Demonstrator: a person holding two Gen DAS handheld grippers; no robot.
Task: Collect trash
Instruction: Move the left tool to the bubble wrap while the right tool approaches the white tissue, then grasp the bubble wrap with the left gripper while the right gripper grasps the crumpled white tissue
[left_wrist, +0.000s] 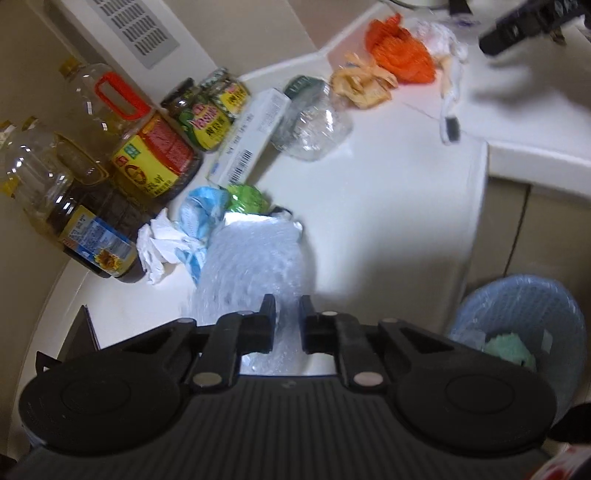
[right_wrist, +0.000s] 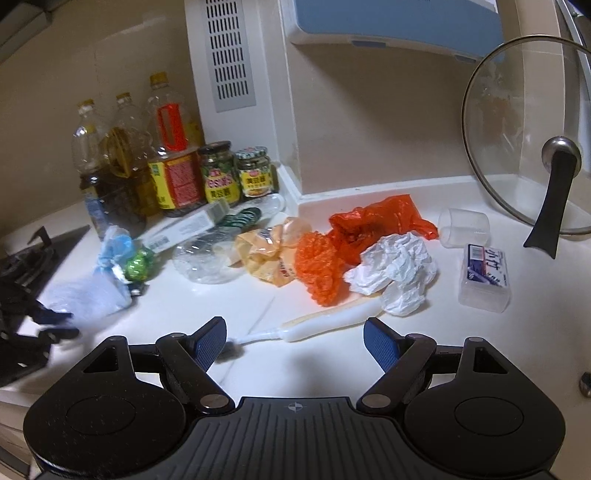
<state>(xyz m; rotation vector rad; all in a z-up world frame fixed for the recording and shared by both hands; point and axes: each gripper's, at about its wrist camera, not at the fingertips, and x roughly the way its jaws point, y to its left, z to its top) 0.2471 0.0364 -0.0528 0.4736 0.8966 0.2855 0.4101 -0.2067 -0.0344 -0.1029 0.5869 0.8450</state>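
My left gripper (left_wrist: 288, 321) is shut on a sheet of clear bubble wrap (left_wrist: 255, 266), which trails from its jaws down to the white counter (left_wrist: 388, 203). In the right wrist view that gripper is a dark blur (right_wrist: 48, 321) at the left edge with the bubble wrap (right_wrist: 85, 299) hanging from it. My right gripper (right_wrist: 295, 339) stands open above the counter, holding nothing, with a white brush (right_wrist: 321, 325) lying just beyond its fingertips. Behind the brush are an orange net (right_wrist: 319, 271), a red plastic bag (right_wrist: 376, 221), crumpled white paper (right_wrist: 395, 269), a yellowish bag (right_wrist: 269, 254) and a crushed clear bottle (right_wrist: 207, 258).
A bin (left_wrist: 517, 321) lined with a blue bag stands on the floor below the counter edge. Oil bottles (right_wrist: 122, 162) and jars (right_wrist: 218, 173) line the back left by a stove (right_wrist: 22, 258). A glass lid (right_wrist: 524, 147), clear cup (right_wrist: 463, 227) and small plastic box (right_wrist: 485, 277) sit right.
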